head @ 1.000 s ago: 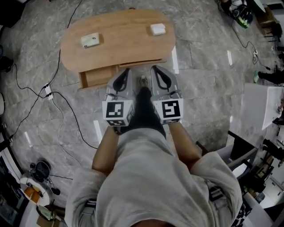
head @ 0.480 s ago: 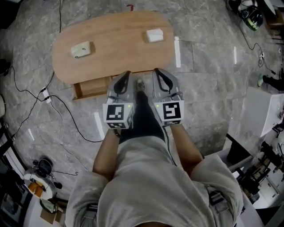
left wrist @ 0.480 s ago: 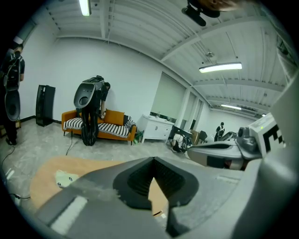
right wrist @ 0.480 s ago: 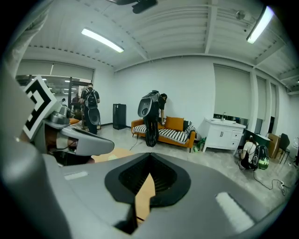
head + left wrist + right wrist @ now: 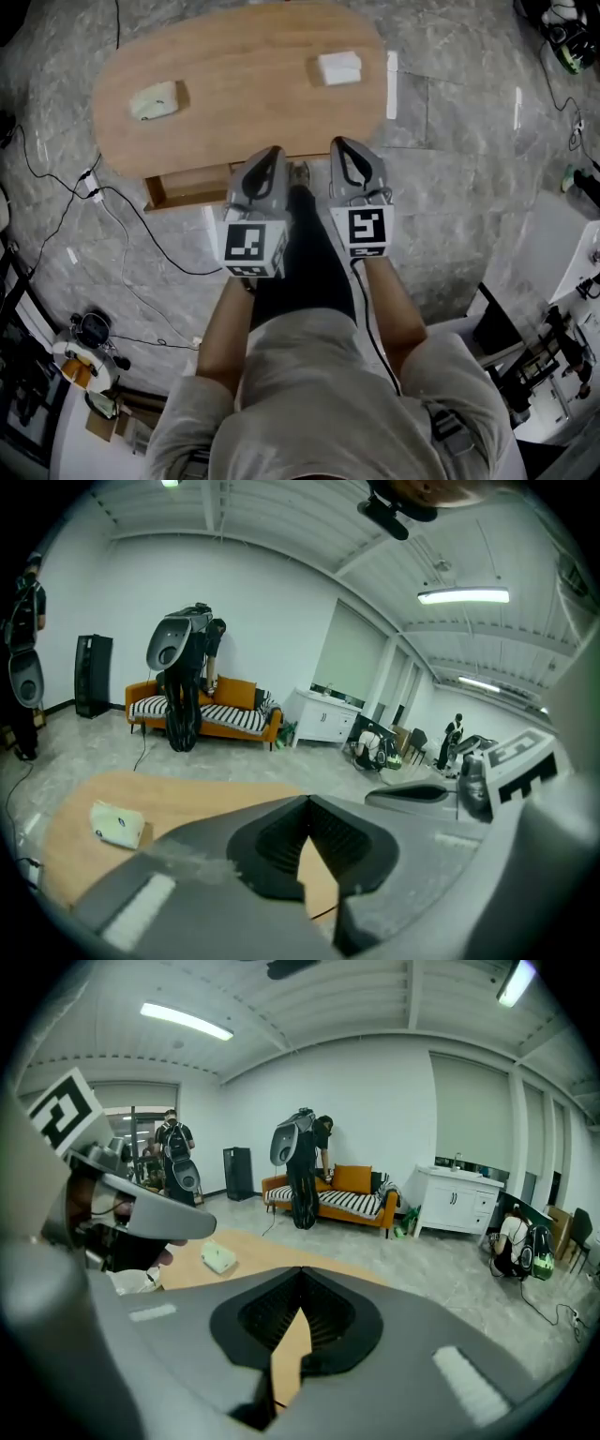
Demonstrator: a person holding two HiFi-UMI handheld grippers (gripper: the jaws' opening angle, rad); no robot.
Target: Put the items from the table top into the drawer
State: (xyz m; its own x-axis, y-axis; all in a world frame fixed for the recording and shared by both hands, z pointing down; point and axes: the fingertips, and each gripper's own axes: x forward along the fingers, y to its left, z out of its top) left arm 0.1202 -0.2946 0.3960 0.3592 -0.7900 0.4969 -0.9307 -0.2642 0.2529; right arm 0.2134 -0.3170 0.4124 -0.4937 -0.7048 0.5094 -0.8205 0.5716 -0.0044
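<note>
The oval wooden tabletop [image 5: 244, 112] carries a pale green item [image 5: 153, 100] near its left end and a white item [image 5: 338, 67] near its right end. An open drawer [image 5: 187, 186] juts from its near edge. The left gripper [image 5: 272, 155] and right gripper [image 5: 341, 145] hover side by side at that edge.
</note>
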